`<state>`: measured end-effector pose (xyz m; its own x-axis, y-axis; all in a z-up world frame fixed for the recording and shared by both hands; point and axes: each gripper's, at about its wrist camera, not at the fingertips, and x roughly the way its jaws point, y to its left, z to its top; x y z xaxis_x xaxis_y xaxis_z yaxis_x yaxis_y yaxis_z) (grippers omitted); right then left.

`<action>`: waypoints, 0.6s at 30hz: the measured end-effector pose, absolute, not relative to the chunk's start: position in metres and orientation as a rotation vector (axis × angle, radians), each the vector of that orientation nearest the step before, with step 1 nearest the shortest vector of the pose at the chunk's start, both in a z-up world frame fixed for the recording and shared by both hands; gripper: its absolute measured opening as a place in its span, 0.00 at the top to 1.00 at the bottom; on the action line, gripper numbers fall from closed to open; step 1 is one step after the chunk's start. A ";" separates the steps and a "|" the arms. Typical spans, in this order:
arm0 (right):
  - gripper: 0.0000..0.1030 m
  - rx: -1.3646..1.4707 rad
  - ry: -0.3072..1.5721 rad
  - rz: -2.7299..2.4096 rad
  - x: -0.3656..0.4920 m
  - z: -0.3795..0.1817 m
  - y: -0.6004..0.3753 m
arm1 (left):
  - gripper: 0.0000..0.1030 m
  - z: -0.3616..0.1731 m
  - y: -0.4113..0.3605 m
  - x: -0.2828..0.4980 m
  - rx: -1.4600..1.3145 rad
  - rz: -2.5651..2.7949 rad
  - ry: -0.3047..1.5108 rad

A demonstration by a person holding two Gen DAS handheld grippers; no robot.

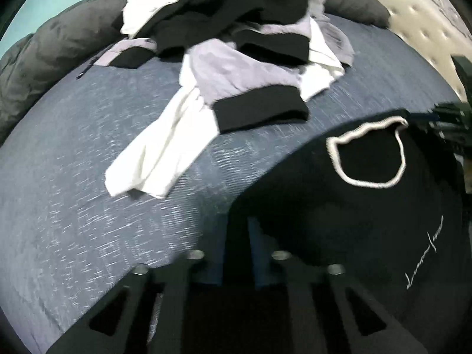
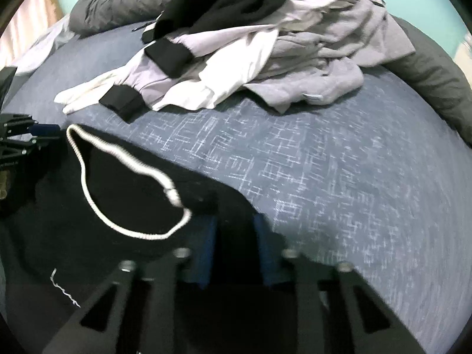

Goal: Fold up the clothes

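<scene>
The left gripper (image 1: 236,250) points steeply down, its jaws almost closed on the edge of the black shirt (image 1: 368,221) at the bottom of the frame. The right gripper (image 2: 233,250) has the same pose and pinches the shirt's other shoulder, jaws nearly shut. The shirt lies on the blue bed cover (image 2: 339,177), its white-edged collar (image 2: 124,177) between the two grippers. Further up in both views is a pile of clothes (image 1: 236,44), black, white and grey. A grey blanket (image 1: 44,59) lies behind, at the upper left.
</scene>
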<state>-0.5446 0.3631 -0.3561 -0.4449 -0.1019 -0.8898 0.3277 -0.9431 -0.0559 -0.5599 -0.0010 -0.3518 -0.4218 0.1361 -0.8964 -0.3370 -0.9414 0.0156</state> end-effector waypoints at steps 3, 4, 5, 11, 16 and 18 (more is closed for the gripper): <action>0.97 1.424 0.334 -2.487 -0.544 -0.351 0.361 | 0.91 -0.343 -0.004 -0.557 -1.450 2.444 0.250; 0.97 1.402 0.321 -2.505 -0.544 -0.348 0.362 | 0.92 -0.339 -0.007 -0.557 -1.433 2.463 0.235; 0.97 1.381 0.279 -2.527 -0.544 -0.343 0.366 | 0.92 -0.334 -0.010 -0.556 -1.413 2.487 0.220; 0.98 1.337 0.185 -2.601 -0.552 -0.325 0.377 | 0.92 -0.320 -0.011 -0.567 -1.397 2.523 0.167; 0.98 1.397 0.121 -2.602 -0.570 -0.333 0.384 | 0.92 -0.329 -0.014 -0.588 -1.448 2.519 0.123; 0.98 1.420 0.107 -2.601 -0.578 -0.337 0.386 | 0.92 -0.336 -0.013 -0.594 -1.463 2.520 0.124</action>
